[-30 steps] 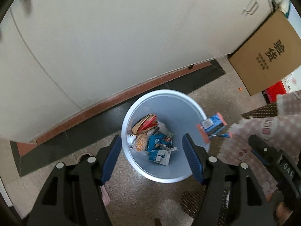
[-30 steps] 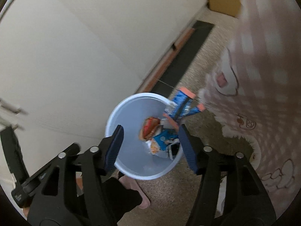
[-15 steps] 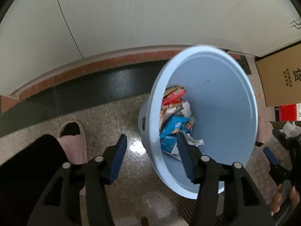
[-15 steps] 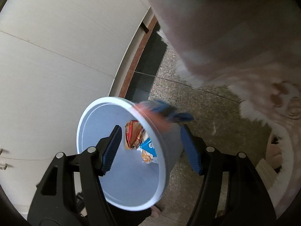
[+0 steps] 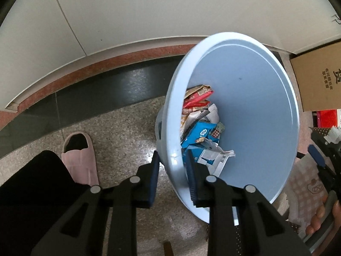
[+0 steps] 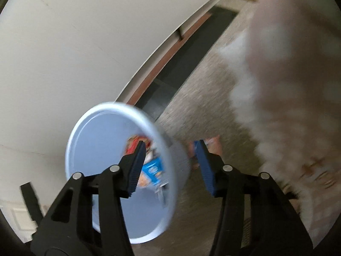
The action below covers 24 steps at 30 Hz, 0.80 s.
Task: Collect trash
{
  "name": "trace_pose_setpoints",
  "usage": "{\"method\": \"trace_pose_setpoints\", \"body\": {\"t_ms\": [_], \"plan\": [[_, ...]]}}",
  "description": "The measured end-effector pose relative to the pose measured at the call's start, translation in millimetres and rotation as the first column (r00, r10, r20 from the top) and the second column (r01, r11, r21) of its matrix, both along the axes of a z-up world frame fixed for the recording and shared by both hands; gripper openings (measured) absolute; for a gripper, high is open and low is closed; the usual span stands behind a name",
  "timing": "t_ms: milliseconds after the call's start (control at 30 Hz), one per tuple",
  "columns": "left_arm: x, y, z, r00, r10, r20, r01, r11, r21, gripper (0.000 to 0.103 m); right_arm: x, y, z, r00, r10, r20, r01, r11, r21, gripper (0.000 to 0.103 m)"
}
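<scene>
A light blue bin (image 5: 245,98) stands on the speckled floor, with several wrappers (image 5: 200,128) lying in it. My left gripper (image 5: 172,166) straddles the bin's near rim, one finger outside and one inside. Its jaws are closing, with the pads close to the wall and no clear press on it. In the blurred right wrist view my right gripper (image 6: 170,151) straddles the bin (image 6: 96,149) at its right rim. Its jaws are closing with wide gaps. A blue and orange wrapper (image 6: 211,145) shows outside the bin, just past the right finger.
A pink slipper (image 5: 80,155) and a black trouser leg (image 5: 32,187) lie left of the bin. A cardboard box (image 5: 319,81) leans at the right by the white wall. A fluffy pink checked garment (image 6: 287,85) fills the right of the right wrist view.
Both grippers have dropped to the bin and narrowed their jaws, and each now straddles the rim. The blue and orange wrapper, earlier at the bin's edge, now shows outside it.
</scene>
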<state>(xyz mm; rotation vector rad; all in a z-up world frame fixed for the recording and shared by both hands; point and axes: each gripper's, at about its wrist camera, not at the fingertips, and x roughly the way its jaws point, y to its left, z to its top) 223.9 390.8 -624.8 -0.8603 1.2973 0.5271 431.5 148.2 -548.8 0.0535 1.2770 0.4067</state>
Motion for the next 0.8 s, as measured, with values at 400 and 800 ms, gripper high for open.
{"method": "trace_pose_setpoints", "body": {"t_ms": [400, 800], "plan": [[-31.2, 19.4, 12.6, 0.975, 0.213, -0.064, -0.204, 0.971, 0.127, 0.015, 20.6, -25.2, -90.5, 0.995, -0.045, -0.092, 0.033, 0.991, -0.131, 0.049], [-43.1, 34.9, 17.3, 0.918, 0.396, -0.029, -0.377, 0.891, 0.254, 0.017, 32.6, -39.9, -253.4, 0.915, -0.237, -0.325, 0.191, 0.967, -0.169, 0.049]]}}
